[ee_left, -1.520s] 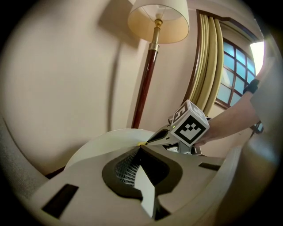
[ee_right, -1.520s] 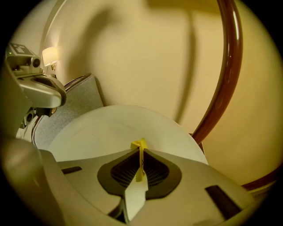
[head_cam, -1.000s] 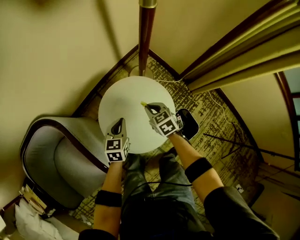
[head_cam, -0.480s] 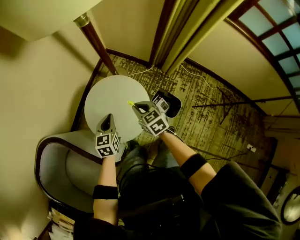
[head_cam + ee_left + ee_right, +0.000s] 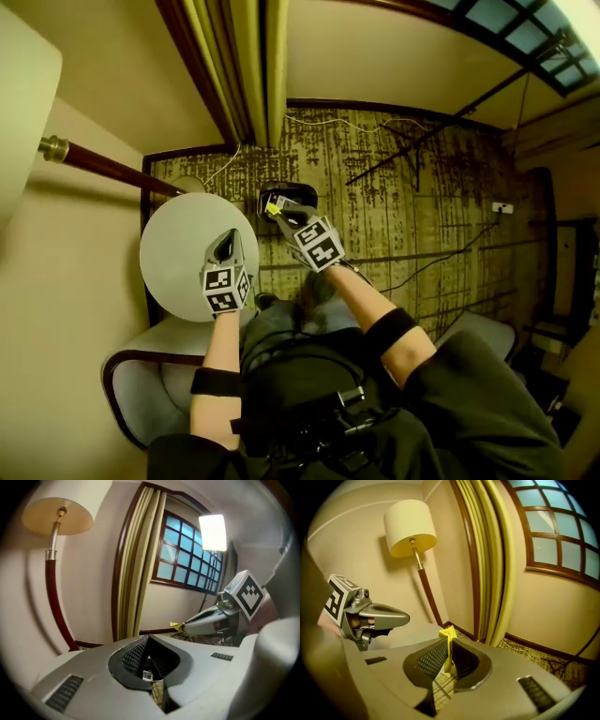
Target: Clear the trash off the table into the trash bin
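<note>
Right tool [image 5: 279, 212] pinches a yellow paper scrap [image 5: 448, 649]; it could flutter past the black round bin [image 5: 305, 196] below. Left tool [image 5: 226, 241] closed, empty.

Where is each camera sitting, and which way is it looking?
Head view: on the head, facing down at table and bin; arms, left tongs, right tongs show.
Left gripper view: on left tongs, facing along shut jaws toward curtain; right tongs show.
Right gripper view: on right tongs, facing along jaws gripping a yellow scrap; left tongs show.
Both gripper views share the floor lamp and curtain.
</note>
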### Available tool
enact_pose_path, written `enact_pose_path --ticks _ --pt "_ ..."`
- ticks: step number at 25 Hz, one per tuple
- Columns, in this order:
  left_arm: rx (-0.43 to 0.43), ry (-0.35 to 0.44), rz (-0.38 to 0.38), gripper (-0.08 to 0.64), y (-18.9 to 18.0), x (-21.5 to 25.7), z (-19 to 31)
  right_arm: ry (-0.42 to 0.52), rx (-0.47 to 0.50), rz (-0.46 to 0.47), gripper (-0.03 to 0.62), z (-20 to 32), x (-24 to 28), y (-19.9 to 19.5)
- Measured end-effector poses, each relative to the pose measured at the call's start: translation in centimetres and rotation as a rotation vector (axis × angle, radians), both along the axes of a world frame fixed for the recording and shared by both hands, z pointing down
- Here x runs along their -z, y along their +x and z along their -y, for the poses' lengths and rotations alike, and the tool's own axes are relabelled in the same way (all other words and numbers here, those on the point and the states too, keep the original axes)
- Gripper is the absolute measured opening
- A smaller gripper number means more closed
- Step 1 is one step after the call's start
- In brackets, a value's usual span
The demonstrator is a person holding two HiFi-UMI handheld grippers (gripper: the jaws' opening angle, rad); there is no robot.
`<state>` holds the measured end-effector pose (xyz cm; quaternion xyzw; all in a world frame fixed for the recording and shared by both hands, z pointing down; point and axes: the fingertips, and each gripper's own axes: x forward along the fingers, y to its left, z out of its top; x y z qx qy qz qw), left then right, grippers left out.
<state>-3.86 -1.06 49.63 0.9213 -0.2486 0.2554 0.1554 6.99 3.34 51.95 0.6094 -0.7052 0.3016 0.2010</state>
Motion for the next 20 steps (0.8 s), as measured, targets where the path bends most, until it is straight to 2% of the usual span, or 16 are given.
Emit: enact_pose_path --ticks 4,9,13,16,20 --pt "-0.123 -0.013 -0.001 0.000 5.5 -0.6 -2.9 0.015 -0.123 -0.015 0.046 -3.4 -0.7 4.7" --pt "-0.205 -0.036 0.011 0.000 10.3 -2.2 -5.4 -0.019 -0.191 -0.010 0.046 -5.7 -2.6 8.1" --pt "-0.211 -0.070 0.016 0.000 12.1 -3.9 -5.9 -0.067 -0.181 -0.002 0.048 -6.0 -5.1 8.9" --pt "-0.192 -0.097 0.029 0.000 12.8 -7.0 -5.5 -0.101 -0.164 0.020 0.049 -5.2 -7.7 9.1" --pt "-0.175 -0.130 0.055 0.000 14.9 -12.3 -4.3 -0.145 -0.156 0.045 0.051 -3.4 -14.1 10.8"
